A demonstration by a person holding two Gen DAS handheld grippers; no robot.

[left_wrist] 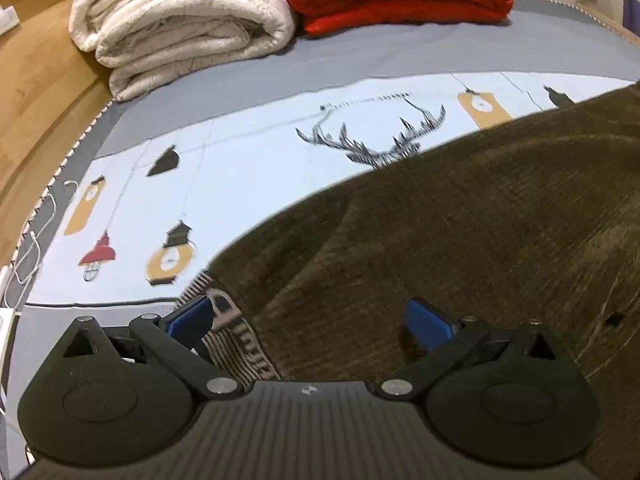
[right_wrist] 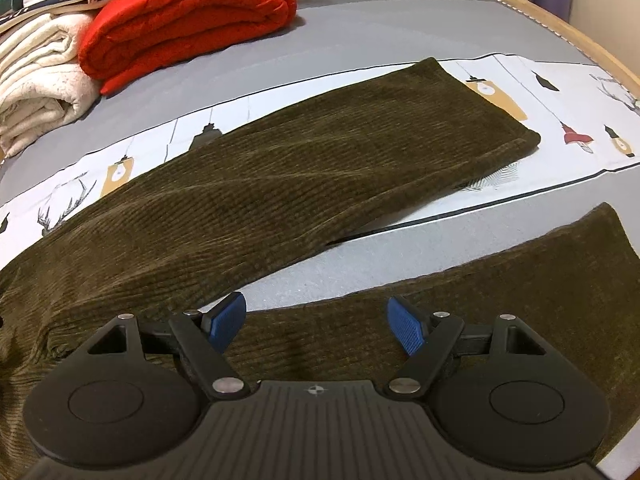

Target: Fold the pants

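Spreading flat across the bed (right_wrist: 400, 16), the pants (right_wrist: 304, 152) look unfolded, so the task seems to be at its very start: both legs lie splayed, with a wedge of bedding showing between them. One leg runs away to the far right and ends at a hem; the other lies nearer, directly under the right gripper (right_wrist: 316, 322). Its blue fingers (right_wrist: 226, 320) stand wide apart and hold nothing, poised just over the near leg.

The left gripper (left_wrist: 310, 318) is likewise spread, its fingers (left_wrist: 430, 322) empty, hovering over the waist end where a striped waistband (left_wrist: 232, 332) shows at the edge of the cloth. Whether either gripper touches the fabric cannot be told.

The likely next move is to pinch the near leg and the waistband edge, then carry that half over onto the far leg so the two lie stacked. That calls for a grip on one layer's edge at each end, lifted together so the corduroy does not bunch or drag the far leg askew.

Counted: one pair of pants with two legs, two grippers, and two folded blankets at the head of the bed, one red (right_wrist: 188, 16) and one cream (left_wrist: 180, 24). A white cable (left_wrist: 30, 240) trails along the bed's left edge.
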